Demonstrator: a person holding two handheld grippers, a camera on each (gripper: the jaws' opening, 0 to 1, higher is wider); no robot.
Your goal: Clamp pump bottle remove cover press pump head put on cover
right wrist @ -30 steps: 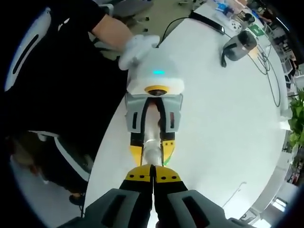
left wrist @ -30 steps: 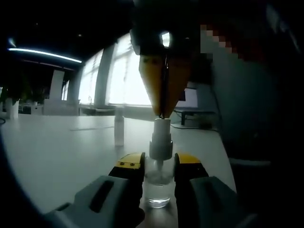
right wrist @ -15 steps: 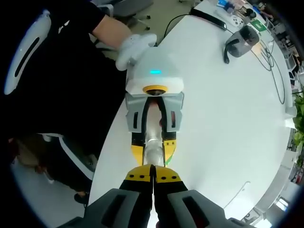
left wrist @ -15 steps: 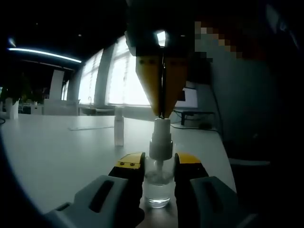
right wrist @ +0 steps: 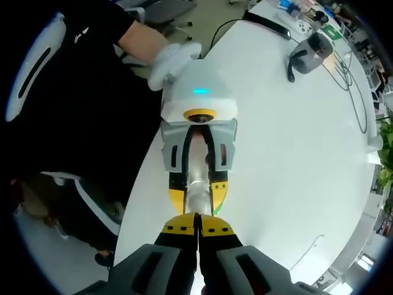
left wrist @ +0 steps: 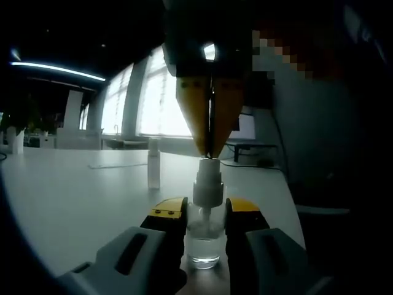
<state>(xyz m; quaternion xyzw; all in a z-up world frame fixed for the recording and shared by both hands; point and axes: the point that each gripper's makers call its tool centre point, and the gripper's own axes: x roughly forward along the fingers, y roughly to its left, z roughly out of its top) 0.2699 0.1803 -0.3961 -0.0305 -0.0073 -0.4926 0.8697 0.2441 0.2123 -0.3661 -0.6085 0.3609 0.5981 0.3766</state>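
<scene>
Standing upright on the desk [left wrist: 73,203], pump bottle [left wrist: 204,236] clamped between left gripper [left wrist: 206,216] fingers, right gripper [left wrist: 209,144] fingers closed, empty, tips directly above, touching pump head [left wrist: 208,181].

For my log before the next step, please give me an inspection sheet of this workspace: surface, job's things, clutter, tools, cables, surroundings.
Surface: white table, bare around the work spot.
Job's things: clear bottle upright between the left tool's jaws; white pump head uncovered; cover standing apart, farther along the table.
Clutter: dark device and small items at the far end of the table.
Tools: left tool shut on the bottle; right tool shut, tips on top of the pump head.
Cables: dark cables near the device.
Surroundings: bright windows, ceiling light strip, plant, person in a dark sleeve at the table edge.
</scene>
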